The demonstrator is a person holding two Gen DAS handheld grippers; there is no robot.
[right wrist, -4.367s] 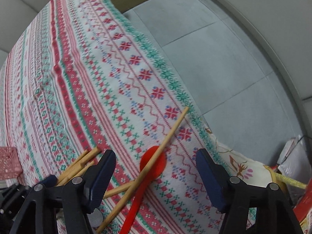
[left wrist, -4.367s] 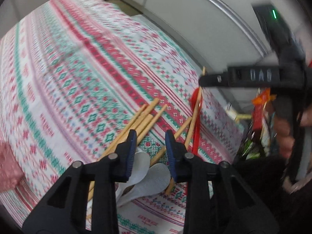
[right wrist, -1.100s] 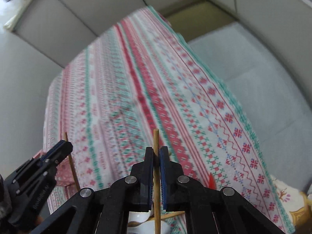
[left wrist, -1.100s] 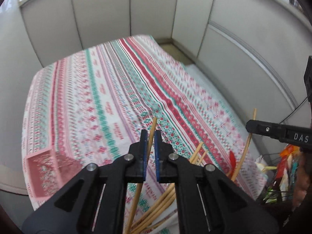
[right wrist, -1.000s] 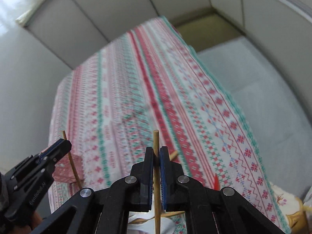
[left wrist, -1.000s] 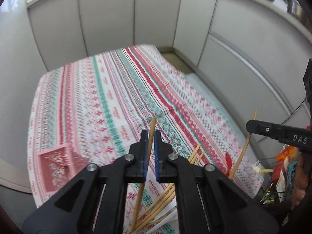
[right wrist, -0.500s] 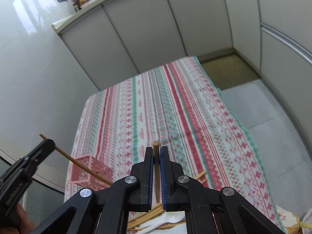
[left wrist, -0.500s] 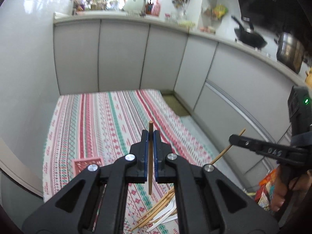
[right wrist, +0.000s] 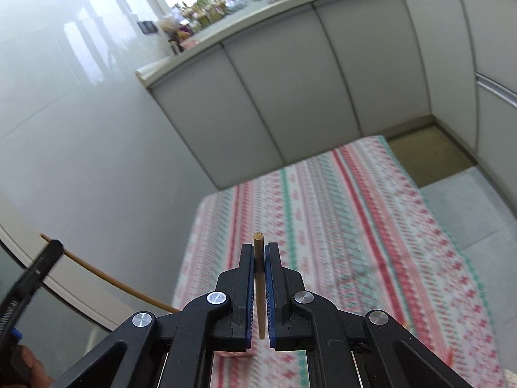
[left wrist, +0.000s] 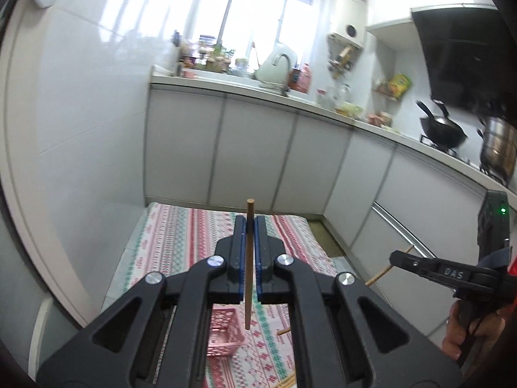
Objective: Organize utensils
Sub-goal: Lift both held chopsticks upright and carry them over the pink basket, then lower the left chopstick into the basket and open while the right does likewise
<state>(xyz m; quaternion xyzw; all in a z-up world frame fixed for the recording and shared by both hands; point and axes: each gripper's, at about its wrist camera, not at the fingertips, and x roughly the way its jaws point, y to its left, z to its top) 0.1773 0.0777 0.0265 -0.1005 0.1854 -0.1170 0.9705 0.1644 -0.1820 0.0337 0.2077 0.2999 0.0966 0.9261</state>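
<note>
My left gripper is shut on a wooden chopstick, which stands upright between the blue pads, its lower end hanging above a pink basket on the patterned tablecloth. My right gripper is shut on a second wooden chopstick, also upright, high above the tablecloth. In the left wrist view the right gripper shows at the right edge with its chopstick slanting down. In the right wrist view the left gripper shows at the left edge with its chopstick.
More chopstick ends lie on the cloth near the basket. White cabinets and a counter with a kettle, a wok and a pot run behind the table. A hand holds the right gripper's handle.
Both grippers have risen and tilted up with their chopsticks, so more kitchen and less table shows. The pink basket now sits low between the left fingers. The grips stay shut.
</note>
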